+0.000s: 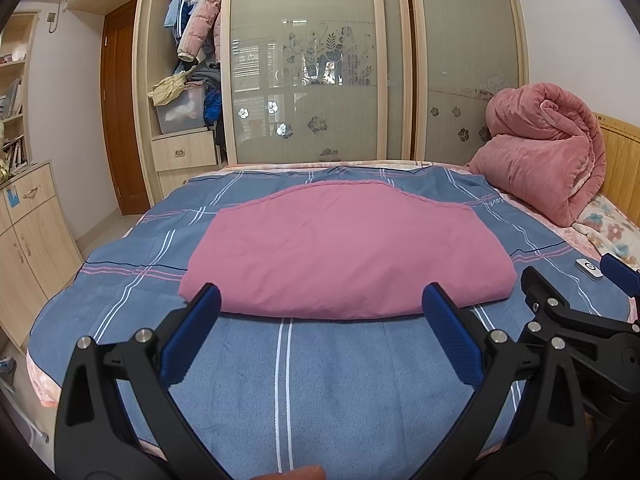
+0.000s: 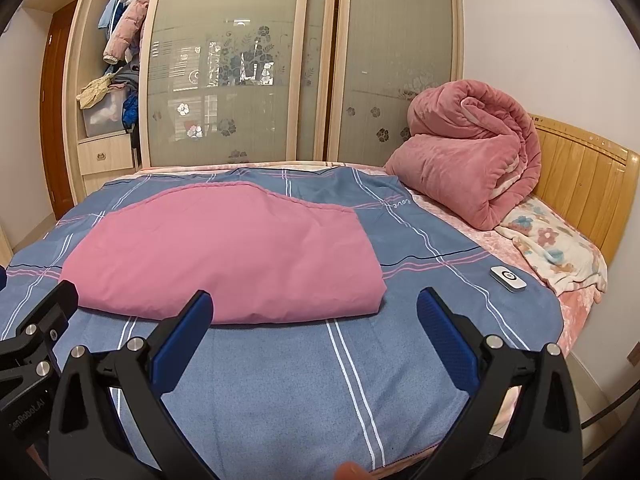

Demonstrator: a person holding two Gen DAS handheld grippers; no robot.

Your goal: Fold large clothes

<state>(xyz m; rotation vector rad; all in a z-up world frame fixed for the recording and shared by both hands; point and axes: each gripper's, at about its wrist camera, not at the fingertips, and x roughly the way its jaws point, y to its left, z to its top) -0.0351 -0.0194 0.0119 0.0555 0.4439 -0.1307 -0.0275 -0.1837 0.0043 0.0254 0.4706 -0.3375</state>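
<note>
A pink garment (image 1: pixel 344 252) lies folded into a flat, rounded rectangle on the blue plaid bedspread (image 1: pixel 320 380); the right wrist view shows the garment (image 2: pixel 224 256) left of centre. My left gripper (image 1: pixel 322 304) hangs open just in front of its near folded edge, nothing between the blue pads. My right gripper (image 2: pixel 314 310) is open too, in front of the garment's near right corner, and holds nothing. Each gripper shows at the edge of the other's view: the right one (image 1: pixel 576 300) and the left one (image 2: pixel 36 328).
A rolled pink quilt (image 2: pixel 468 160) and a floral pillow (image 2: pixel 556 248) lie by the wooden headboard (image 2: pixel 580 184). A small white remote (image 2: pixel 508 278) rests on the bedspread at the right. Wardrobe sliding doors (image 1: pixel 312 60) stand behind the bed, a cabinet (image 1: pixel 28 240) to the left.
</note>
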